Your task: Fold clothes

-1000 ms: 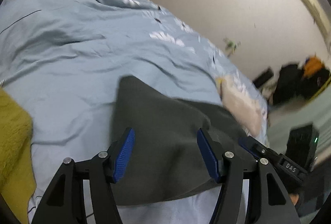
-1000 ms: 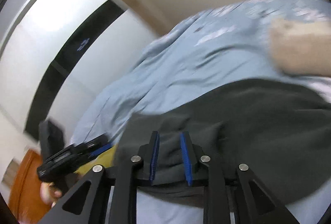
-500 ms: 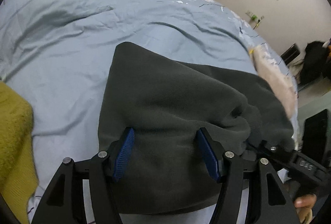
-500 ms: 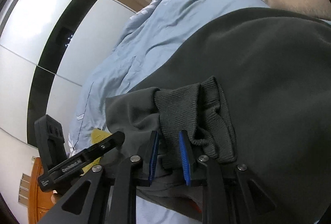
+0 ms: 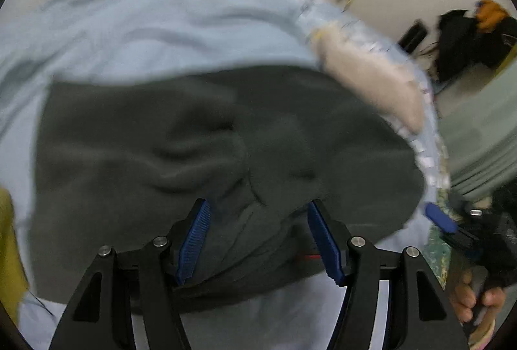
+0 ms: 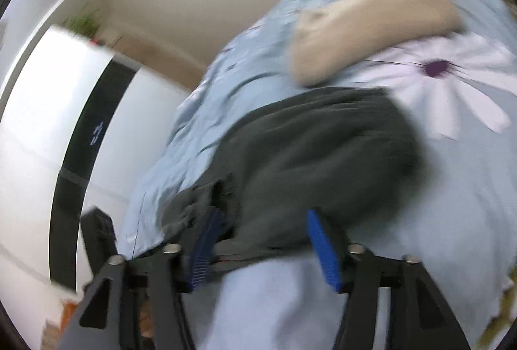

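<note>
Now looking down along the left hand-held gripper (image 5: 258, 240) at a dark grey garment (image 5: 194, 130) spread on a bed under a pale blue duvet (image 5: 161, 20). Rumpled in soft folds through the middle, with the near hem bunched up between the two blue pads. Pads set well apart, not pinching: loose cloth in the gap, no grip on it. Blurred all over, so no telling whether the fabric brushes either pad.

Further off, touching the garment's far right corner, a beige cushion-like lump (image 5: 371, 82) at the edge of the bed. At the left margin, a strip of yellow cloth (image 5: 6, 237) beside the garment. At the lower right, beyond the bed's edge, a hand (image 5: 475, 295) wrapped around the handle of the other tool.

From the other side, looking along the right hand-held gripper (image 6: 261, 246) at the same garment's ribbed end, crumpled near the left pad. Jaws just opened, now standing wide, with the cloth's edge lying between them and nothing clamped. To the right of the garment, a large white daisy print (image 6: 436, 69) on the duvet. To the left, past the bed, a white wardrobe (image 6: 48, 111) with a black vertical band.
</note>
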`<state>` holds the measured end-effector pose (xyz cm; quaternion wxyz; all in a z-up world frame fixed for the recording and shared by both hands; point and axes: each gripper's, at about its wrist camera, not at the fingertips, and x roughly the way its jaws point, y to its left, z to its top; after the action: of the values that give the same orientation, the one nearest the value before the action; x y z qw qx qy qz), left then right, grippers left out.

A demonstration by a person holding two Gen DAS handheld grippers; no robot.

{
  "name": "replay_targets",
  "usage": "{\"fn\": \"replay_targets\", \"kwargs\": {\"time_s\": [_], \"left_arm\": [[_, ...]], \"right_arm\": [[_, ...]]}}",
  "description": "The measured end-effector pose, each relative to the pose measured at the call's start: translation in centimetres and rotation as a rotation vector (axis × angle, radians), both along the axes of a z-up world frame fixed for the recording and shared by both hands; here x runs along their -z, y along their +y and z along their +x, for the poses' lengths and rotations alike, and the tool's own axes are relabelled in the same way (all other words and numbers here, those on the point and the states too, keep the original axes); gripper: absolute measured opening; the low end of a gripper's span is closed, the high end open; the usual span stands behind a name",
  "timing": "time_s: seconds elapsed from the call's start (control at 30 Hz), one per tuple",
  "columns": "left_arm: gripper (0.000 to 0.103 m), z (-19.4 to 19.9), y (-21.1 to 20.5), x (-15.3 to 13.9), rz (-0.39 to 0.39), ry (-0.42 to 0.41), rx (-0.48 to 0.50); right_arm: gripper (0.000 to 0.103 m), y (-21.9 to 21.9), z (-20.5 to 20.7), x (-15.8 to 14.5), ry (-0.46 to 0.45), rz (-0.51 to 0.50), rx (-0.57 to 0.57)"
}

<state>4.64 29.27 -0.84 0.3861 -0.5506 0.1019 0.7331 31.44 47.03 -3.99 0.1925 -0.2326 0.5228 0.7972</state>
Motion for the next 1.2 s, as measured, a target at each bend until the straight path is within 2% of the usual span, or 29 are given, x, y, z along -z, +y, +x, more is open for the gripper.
{"fn": "replay_targets", "kwargs": {"time_s": [0.03,0.13,0.23,0.4,0.67,0.8,0.87,0.93,1.0,1.1,1.2], "left_arm": [[0.064,-0.2,-0.2,0.4,0.009,-0.011,-0.008],[0.064,-0.6,-0.8,0.2,0.047,-0.025,-0.015],[0.064,-0.3,-1.3,0.4,0.056,-0.006,-0.006],[0.064,0.7,-1.6,0.7,0.039,0.056,0.019],[0.064,1.0,-2.5,0.8,0.051,0.068,0.022],[0.064,1.0,-3.2,0.7,0.067,0.063,0.021],[0.064,1.0,-3.7,0.6,0.082,0.054,0.018],[0.064,1.0,-4.2,0.5,0.097,0.046,0.017],[0.064,0.9,-4.8,0.4,0.109,0.039,0.015],[0.064,1.3,-5.2,0.0,0.138,0.023,0.013],[0.064,0.8,-6.4,-0.7,0.194,-0.013,0.002]], "right_arm": [[0.070,0.6,1.2,0.6,0.002,-0.026,0.036],[0.079,2.4,3.7,2.5,0.036,-0.109,0.123],[0.082,4.0,4.3,4.5,0.072,-0.187,0.177],[0.084,6.1,3.7,7.7,0.146,-0.308,0.203],[0.084,7.5,3.0,9.4,0.254,-0.363,0.255],[0.081,7.4,3.0,8.5,0.265,-0.340,0.275],[0.068,7.1,3.4,7.6,0.263,-0.313,0.284],[0.061,6.9,3.7,6.4,0.257,-0.281,0.285],[0.050,6.8,3.5,5.0,0.233,-0.239,0.281],[0.042,6.3,3.0,1.8,0.206,-0.151,0.273],[0.040,5.0,1.6,-2.9,0.160,0.000,0.233]]}}
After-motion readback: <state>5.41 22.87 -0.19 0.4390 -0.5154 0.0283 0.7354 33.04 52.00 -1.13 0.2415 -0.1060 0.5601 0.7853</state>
